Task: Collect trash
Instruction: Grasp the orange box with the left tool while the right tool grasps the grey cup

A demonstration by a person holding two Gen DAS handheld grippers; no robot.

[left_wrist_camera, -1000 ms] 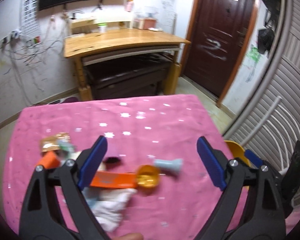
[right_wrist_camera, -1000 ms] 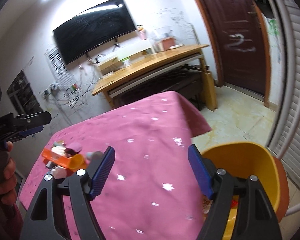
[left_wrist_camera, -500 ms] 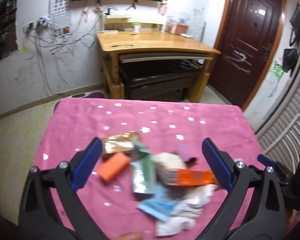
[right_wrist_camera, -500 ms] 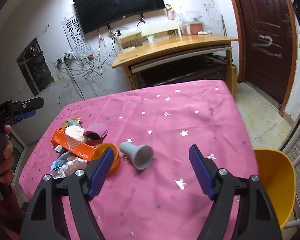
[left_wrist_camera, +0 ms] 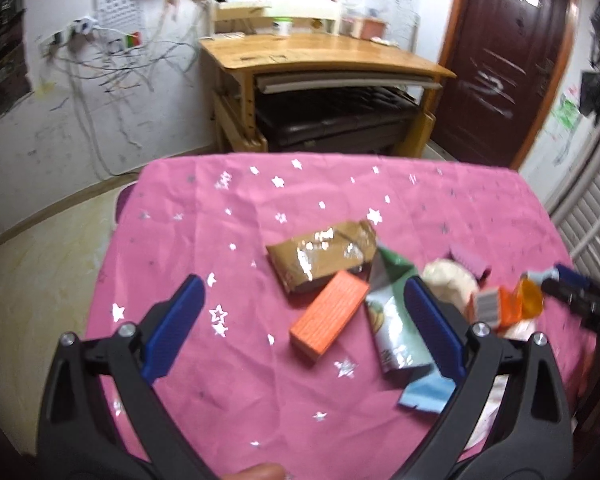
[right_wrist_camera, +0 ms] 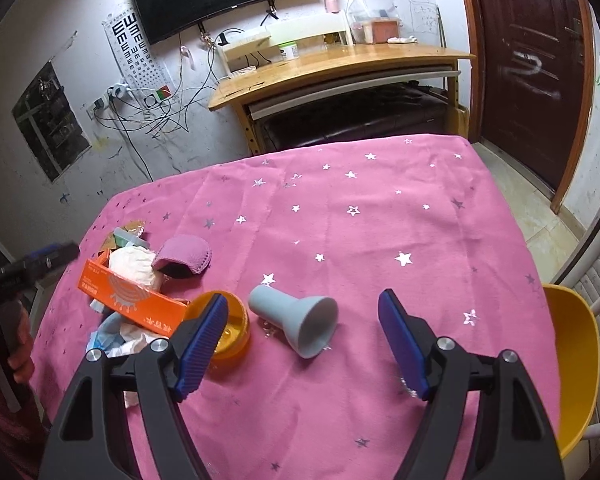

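**Claws spread above the litter**

Both claws are held wide apart and empty: the left claw (left_wrist_camera: pixel 304 332) over an orange box (left_wrist_camera: pixel 329 317), the right claw (right_wrist_camera: pixel 302 346) over a grey-blue cup (right_wrist_camera: pixel 296 322). Trash is heaped on the pink surface (right_wrist_camera: pixel 380 216); a yellow bin (right_wrist_camera: pixel 574 364) is seen beside its edge.

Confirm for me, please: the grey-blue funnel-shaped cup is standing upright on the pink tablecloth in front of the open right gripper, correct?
Not quite: the grey-blue funnel-shaped cup lies on its side, its wide mouth facing the camera, as the right wrist view shows. It is on the pink tablecloth, ahead of the right gripper, whose jaws are open.
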